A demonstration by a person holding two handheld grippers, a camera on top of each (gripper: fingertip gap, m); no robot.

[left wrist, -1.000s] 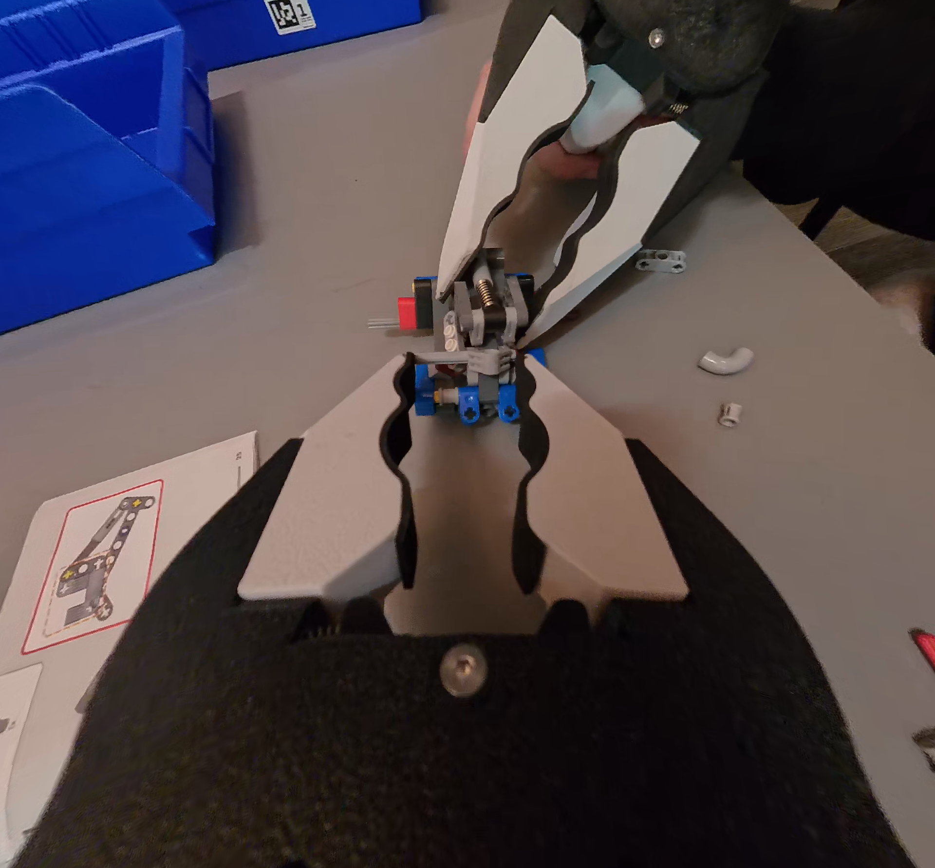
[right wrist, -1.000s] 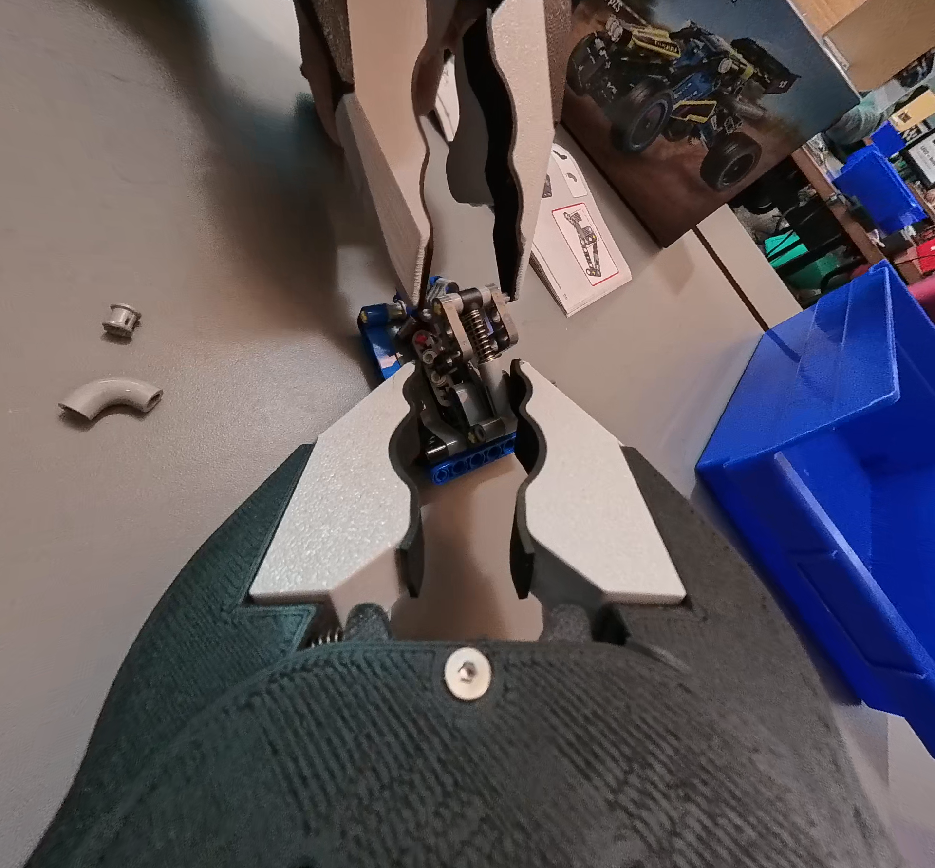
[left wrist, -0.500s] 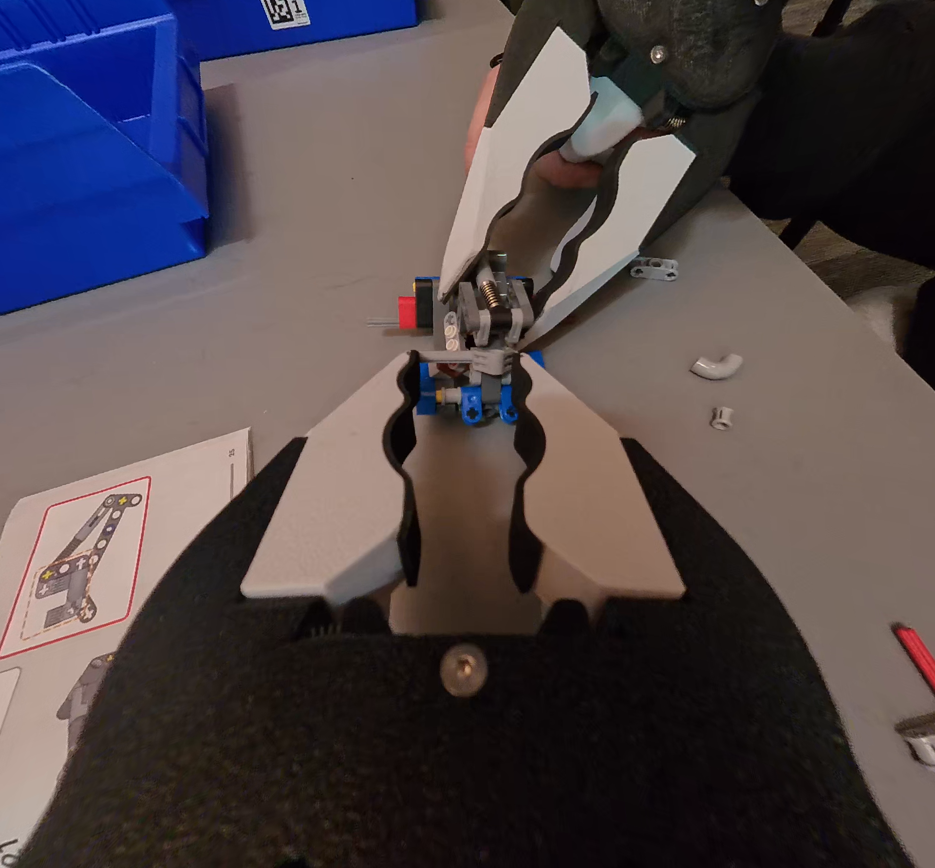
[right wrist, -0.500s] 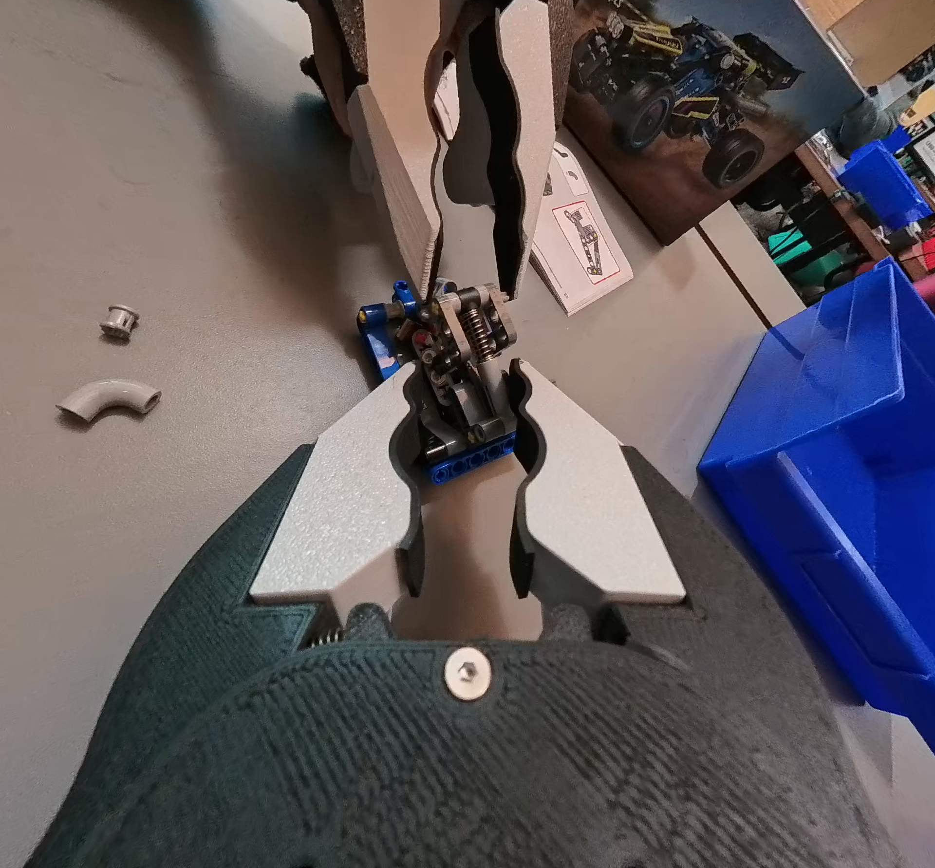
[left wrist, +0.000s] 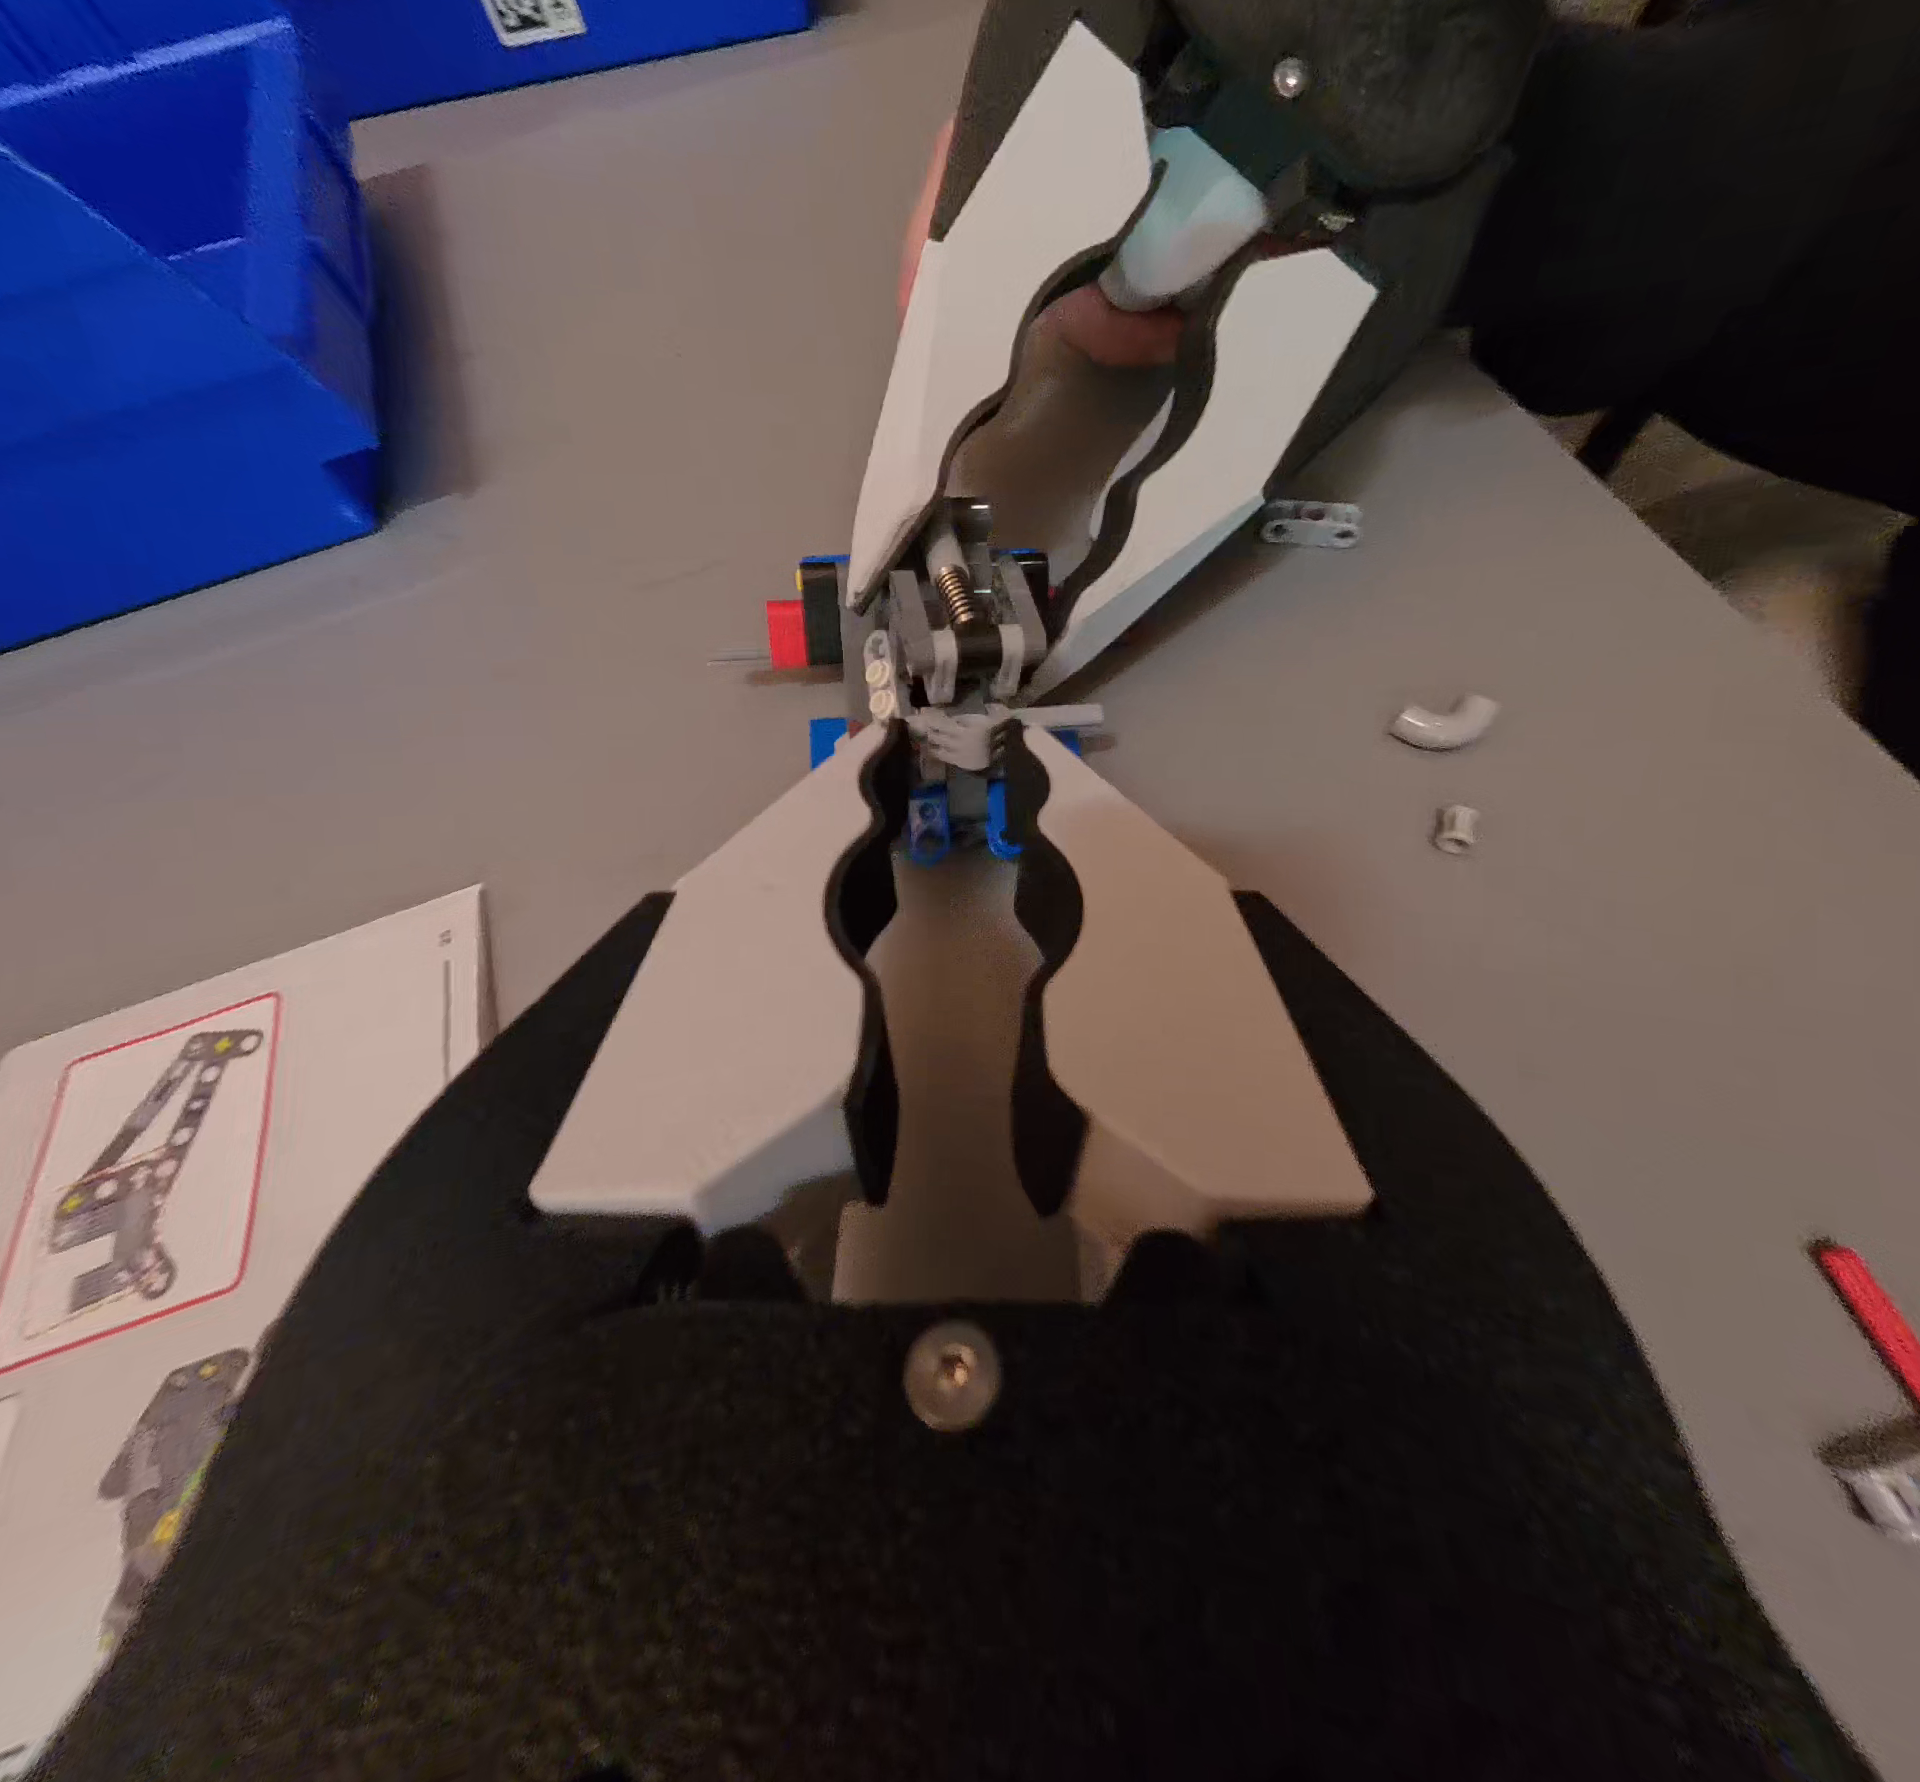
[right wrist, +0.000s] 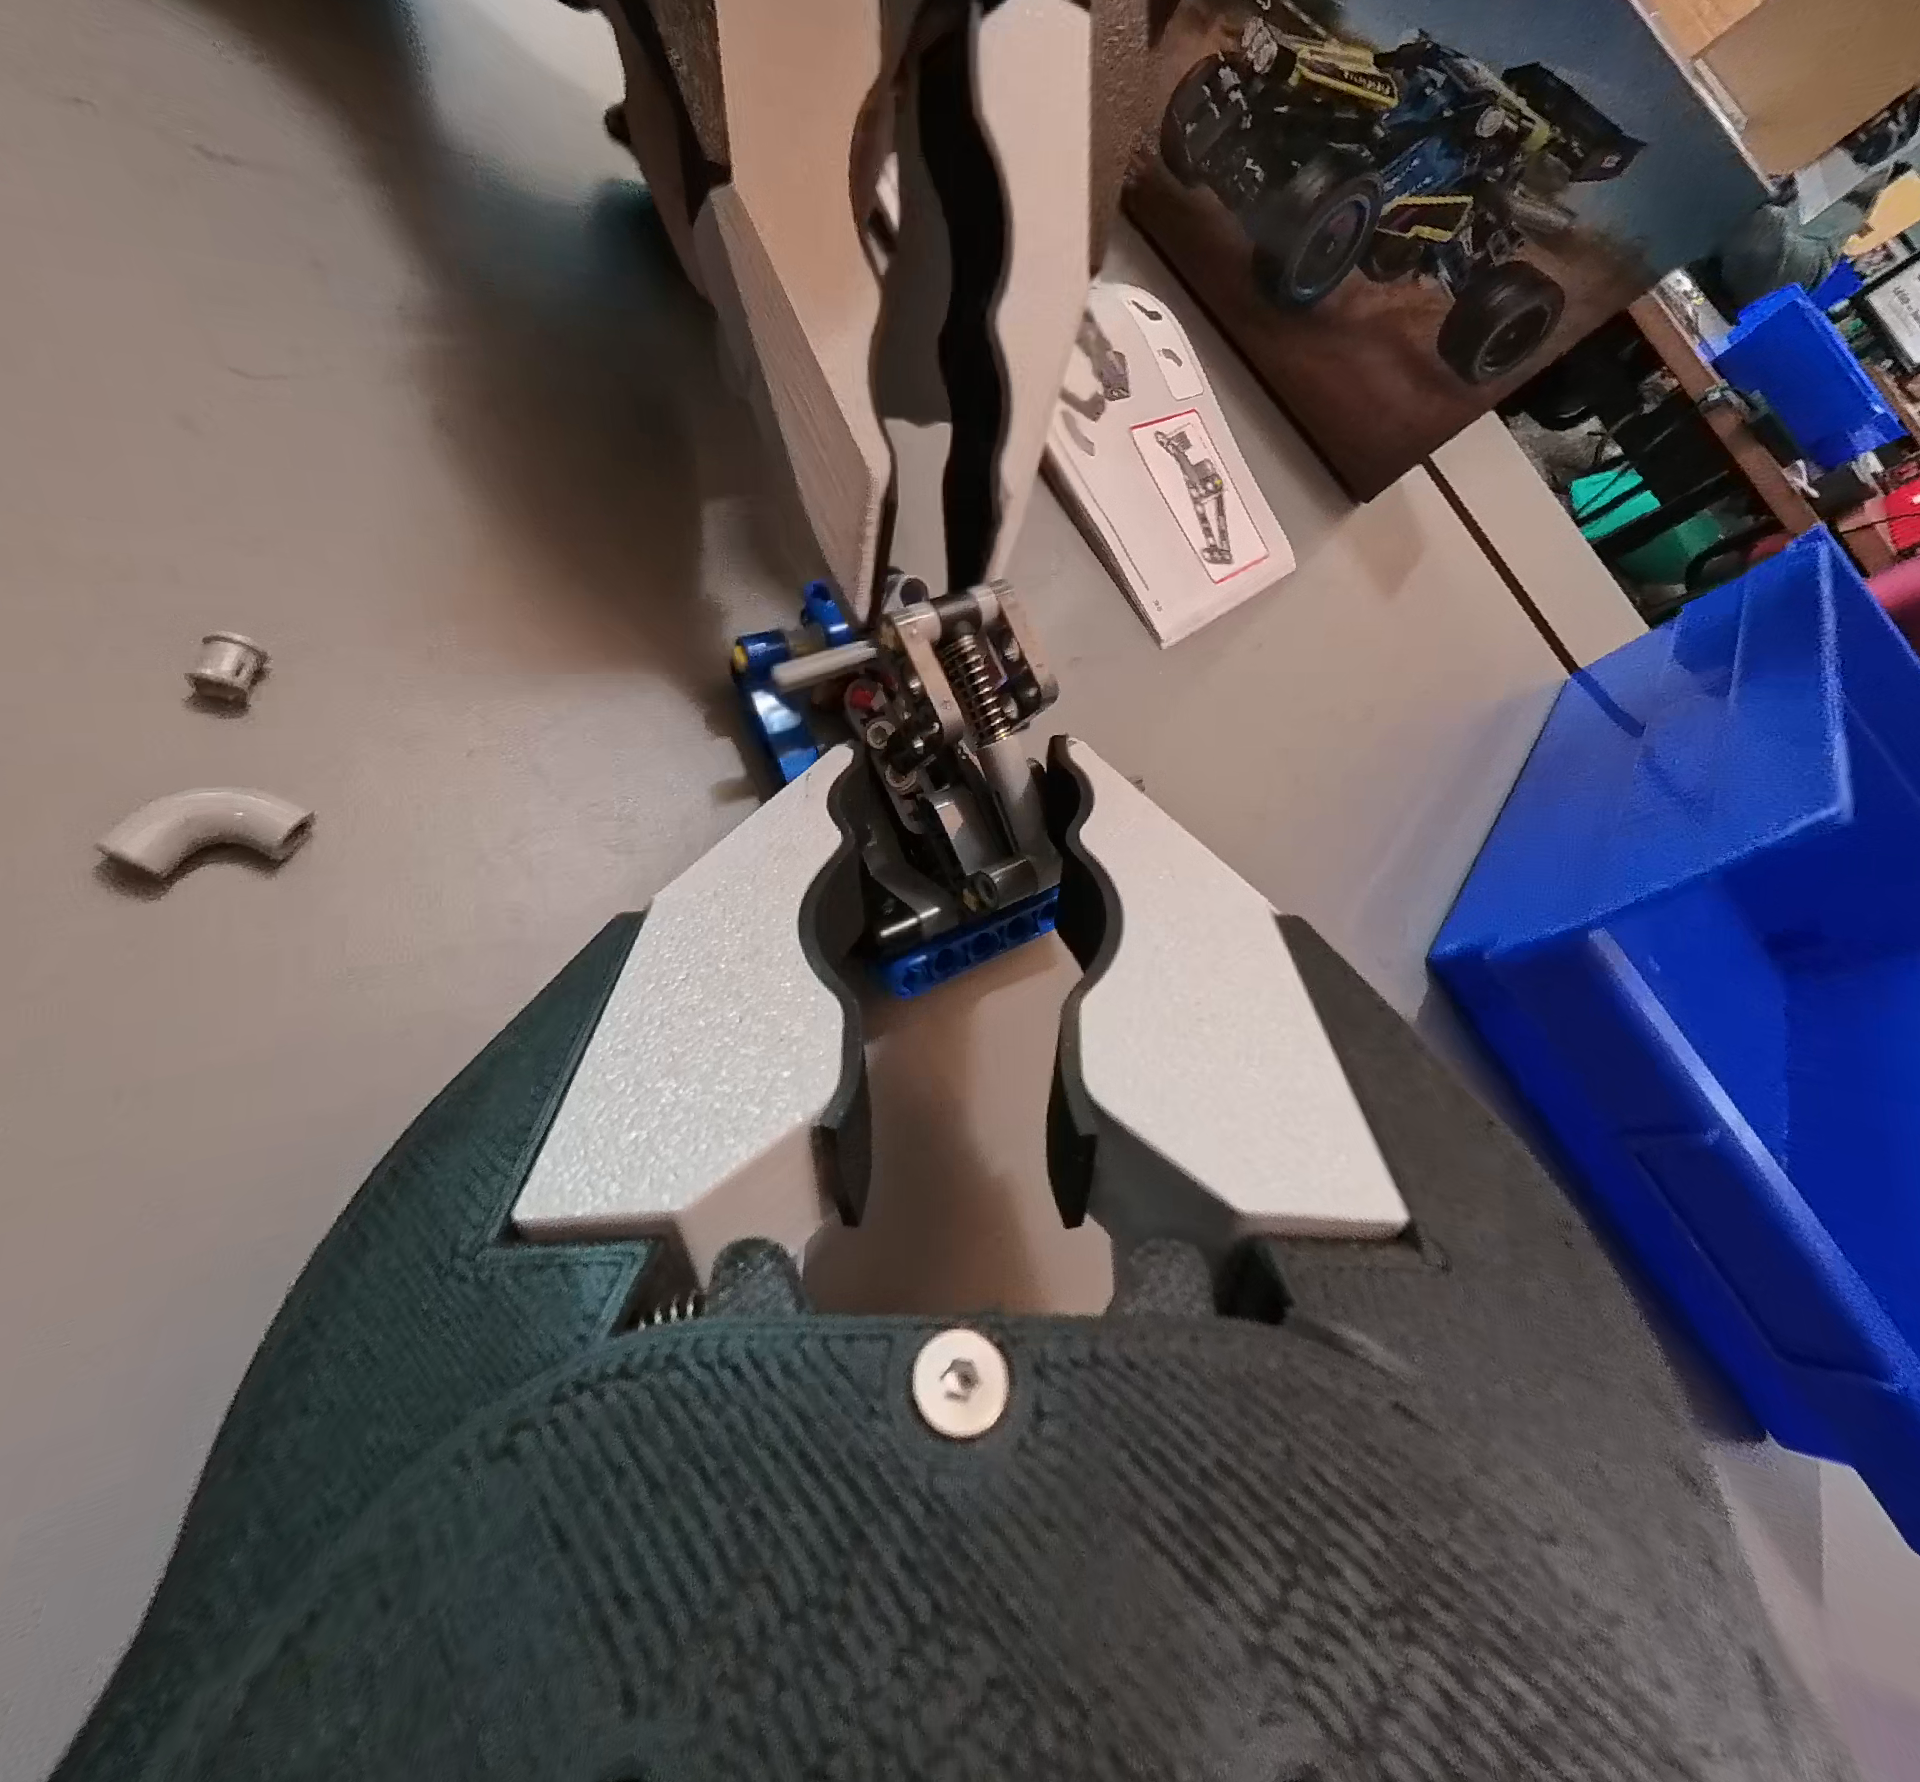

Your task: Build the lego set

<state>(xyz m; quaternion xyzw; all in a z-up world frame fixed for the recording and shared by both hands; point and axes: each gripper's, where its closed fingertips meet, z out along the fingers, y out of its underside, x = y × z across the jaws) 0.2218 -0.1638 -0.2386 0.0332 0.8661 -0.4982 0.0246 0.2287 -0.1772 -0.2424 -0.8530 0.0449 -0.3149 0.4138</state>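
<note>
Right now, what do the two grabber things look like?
The left gripper has a rough black body with a silver screw, and two flat pale grey fingers edged with wavy black pads. The right gripper has the same shape, but its ridged body is dark green. The person holding it wears a black sleeve.

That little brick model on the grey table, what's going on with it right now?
A person works on the brick model with two handheld grippers. The right gripper clamps its blue and grey base. The left gripper pinches a light grey piece at its near end. A curved grey tube, a small bushing and an instruction booklet lie nearby.
</note>
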